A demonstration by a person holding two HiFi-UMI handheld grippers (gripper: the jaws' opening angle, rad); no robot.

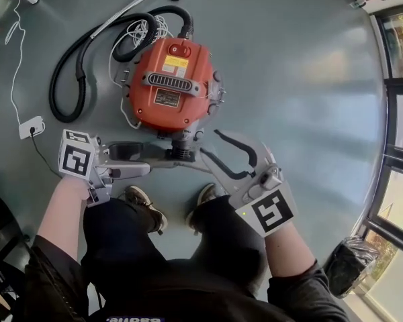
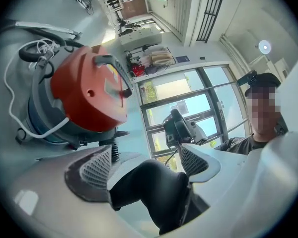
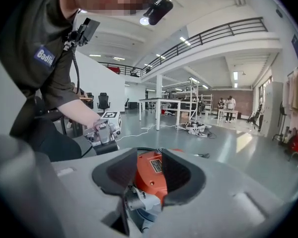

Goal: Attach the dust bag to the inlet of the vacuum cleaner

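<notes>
**Left gripper** [image 2: 146, 151]: jaws spread wide and gripping nothing. Low between them we see a dark bent knee [image 2: 151, 187].

**Right gripper** [image 3: 149, 165]: jaws partly open and empty. Through the gap we see the orange motor head [image 3: 150, 175] of the vacuum cleaner [image 1: 171, 82] and a grey metal fitting [image 3: 139, 201] low on its front.

In the head view both grippers point inward at this front side, the left from the left and the right from the lower right. The person's shoes [image 1: 144, 203] are just behind them.

The vacuum cleaner stands upright on the grey floor [image 1: 302, 79]. Its blue-grey drum [image 2: 39, 120] is closed by the motor head, so we cannot tell what it contains. A black hose [image 1: 67, 79] loops out from its far side, and a white cord [image 1: 17, 59] runs to a socket block [image 1: 31, 127].

A lined bin [image 1: 352, 263] stands well apart at lower right. We cannot make out its contents.
</notes>
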